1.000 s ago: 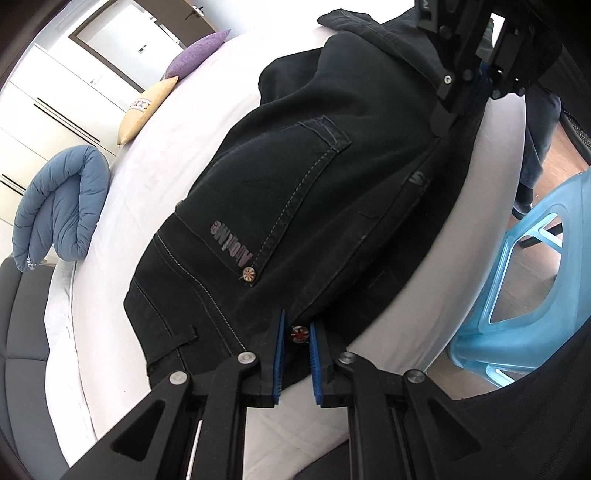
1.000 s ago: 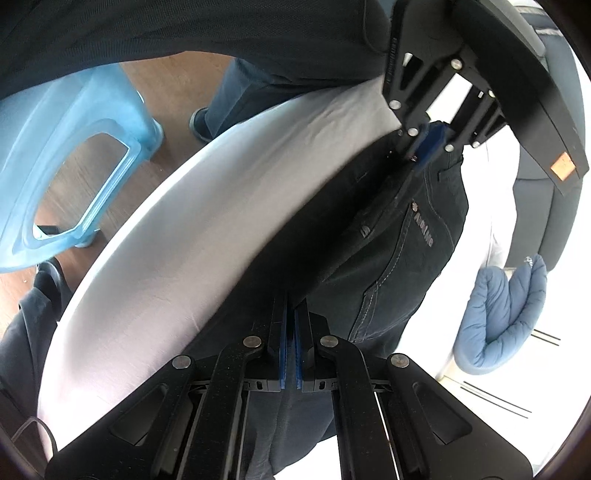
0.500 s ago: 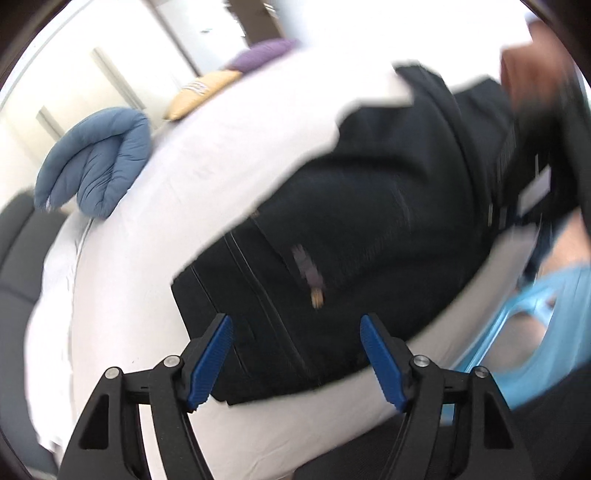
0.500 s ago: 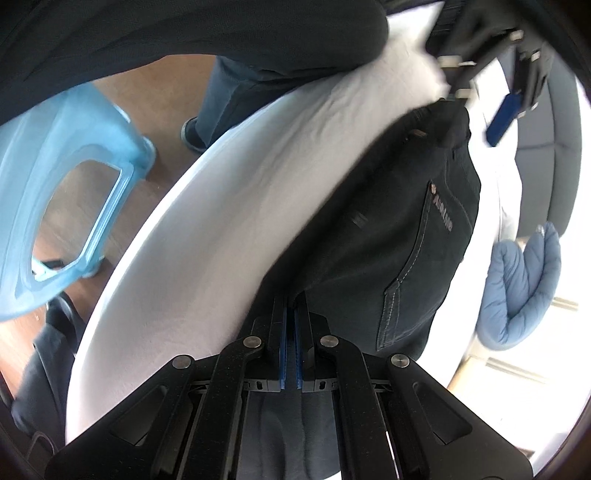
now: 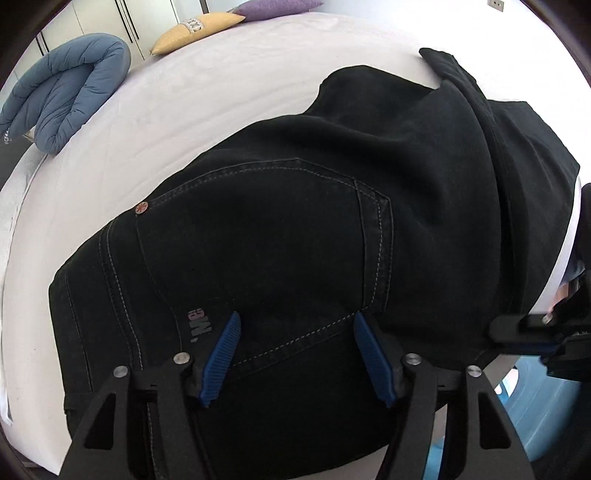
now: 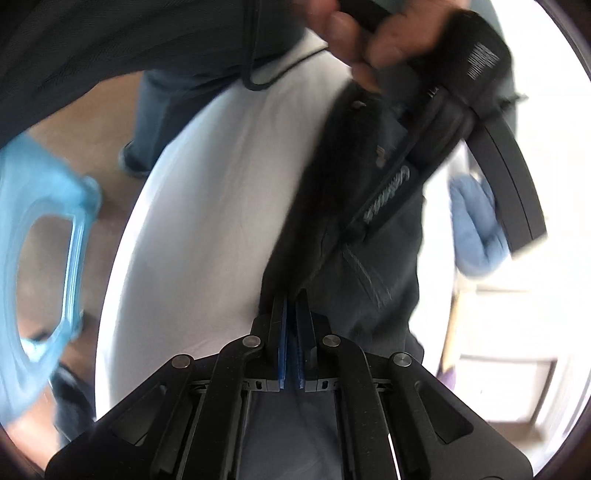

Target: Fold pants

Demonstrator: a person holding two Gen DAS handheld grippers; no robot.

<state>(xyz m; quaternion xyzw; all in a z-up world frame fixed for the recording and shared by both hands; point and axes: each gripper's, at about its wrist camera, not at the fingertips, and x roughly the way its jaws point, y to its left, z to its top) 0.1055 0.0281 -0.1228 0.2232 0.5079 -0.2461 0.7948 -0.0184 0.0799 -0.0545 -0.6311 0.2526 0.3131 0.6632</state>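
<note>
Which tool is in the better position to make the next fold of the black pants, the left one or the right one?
Probably the right tool: it is shut on the edge of the black pants and can carry it over. The left tool has just let go and hangs open above the back pocket.

Black pants (image 5: 295,240) with pale grey stitching and a copper rivet (image 5: 141,208) cover a white bed (image 5: 221,85); black tongs (image 5: 295,354) carry ribbed blue pads; at ten o'clock, a slate-blue quilted duvet (image 5: 62,99); at twelve, mustard (image 5: 195,27) and purple (image 5: 277,7) pillows; a translucent light-blue stool (image 6: 40,229).
</note>
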